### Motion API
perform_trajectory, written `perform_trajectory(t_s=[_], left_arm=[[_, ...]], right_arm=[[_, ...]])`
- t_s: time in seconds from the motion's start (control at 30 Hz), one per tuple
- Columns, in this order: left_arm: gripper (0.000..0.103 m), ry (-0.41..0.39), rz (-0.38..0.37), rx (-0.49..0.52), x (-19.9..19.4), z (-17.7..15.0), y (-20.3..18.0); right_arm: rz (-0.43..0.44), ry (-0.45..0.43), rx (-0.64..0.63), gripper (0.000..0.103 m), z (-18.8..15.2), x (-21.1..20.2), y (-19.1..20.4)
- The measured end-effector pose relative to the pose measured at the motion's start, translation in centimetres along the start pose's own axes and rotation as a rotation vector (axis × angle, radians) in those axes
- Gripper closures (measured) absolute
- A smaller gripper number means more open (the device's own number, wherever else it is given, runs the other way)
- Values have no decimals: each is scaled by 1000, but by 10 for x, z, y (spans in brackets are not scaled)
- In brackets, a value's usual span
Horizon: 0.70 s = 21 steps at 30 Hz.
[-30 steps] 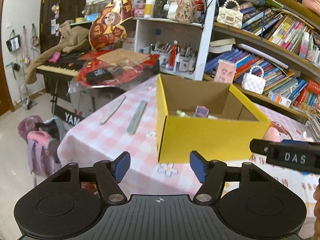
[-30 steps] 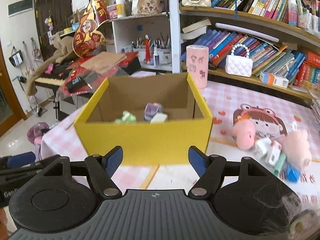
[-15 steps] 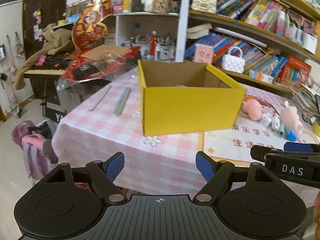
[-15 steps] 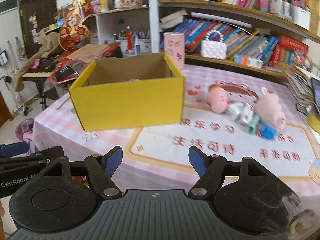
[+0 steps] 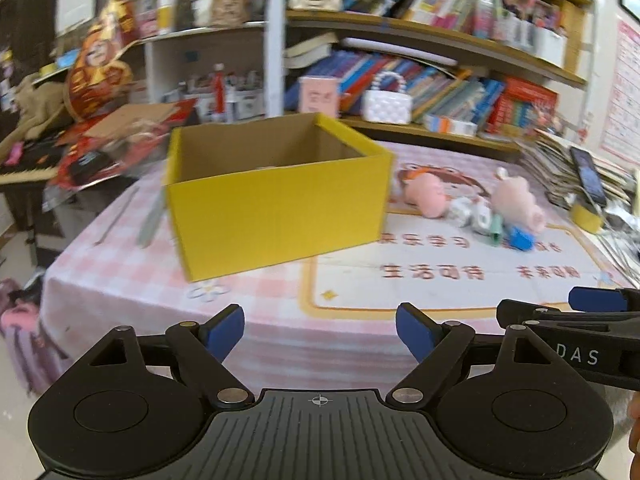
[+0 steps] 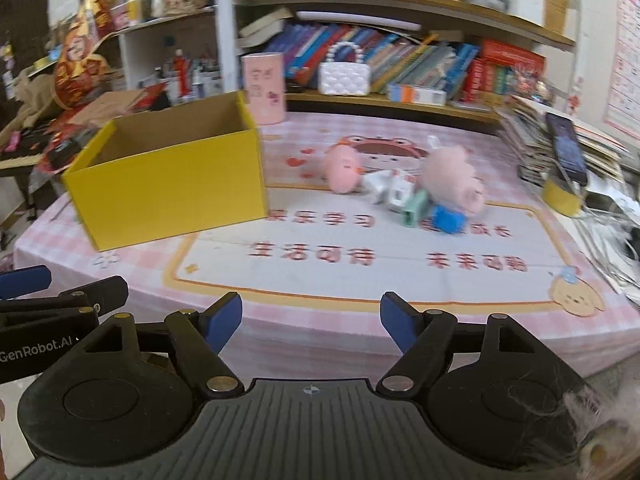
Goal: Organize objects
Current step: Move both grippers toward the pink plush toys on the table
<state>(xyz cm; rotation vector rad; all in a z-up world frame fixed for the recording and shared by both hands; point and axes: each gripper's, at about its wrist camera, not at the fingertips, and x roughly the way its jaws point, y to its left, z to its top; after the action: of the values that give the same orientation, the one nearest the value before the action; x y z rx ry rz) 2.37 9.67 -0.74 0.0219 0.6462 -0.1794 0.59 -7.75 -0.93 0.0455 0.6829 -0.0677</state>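
Observation:
An open yellow cardboard box (image 5: 276, 204) (image 6: 168, 184) stands on the pink checked tablecloth; its inside is hidden from here. To its right lies a heap of small things: two pink plush toys (image 6: 344, 168) (image 6: 452, 180), white items (image 6: 390, 190), a green piece (image 6: 416, 208) and a blue block (image 6: 448, 218). My left gripper (image 5: 320, 330) hovers at the table's near edge, its jaws opening with nothing between them. My right gripper (image 6: 310, 322) hangs beside it to the right, jaws also opening and empty. Both are well short of the toys.
A white mat with red characters (image 6: 360, 248) covers the table's front right. Stacked papers with a phone (image 6: 566, 148) and a yellow tape roll (image 6: 560, 196) sit at the right edge. Bookshelves (image 5: 440, 80) and a pink canister (image 6: 264, 88) stand behind.
Both grippers drew back from the box and swung right, so the box now looks smaller and the toys show. Both pairs of jaws have spread wider.

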Motion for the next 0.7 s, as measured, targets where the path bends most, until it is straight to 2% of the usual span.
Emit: perform_trajectory(t_s=[0.27,0.7], left_arm=[[17,28,-74,62,22,11,-43],[17,65,-89,107,60,27,-101]], right_arm=[[-79,19,56,28,1,3,-41],[-105,74,80,27,18,33,-102]])
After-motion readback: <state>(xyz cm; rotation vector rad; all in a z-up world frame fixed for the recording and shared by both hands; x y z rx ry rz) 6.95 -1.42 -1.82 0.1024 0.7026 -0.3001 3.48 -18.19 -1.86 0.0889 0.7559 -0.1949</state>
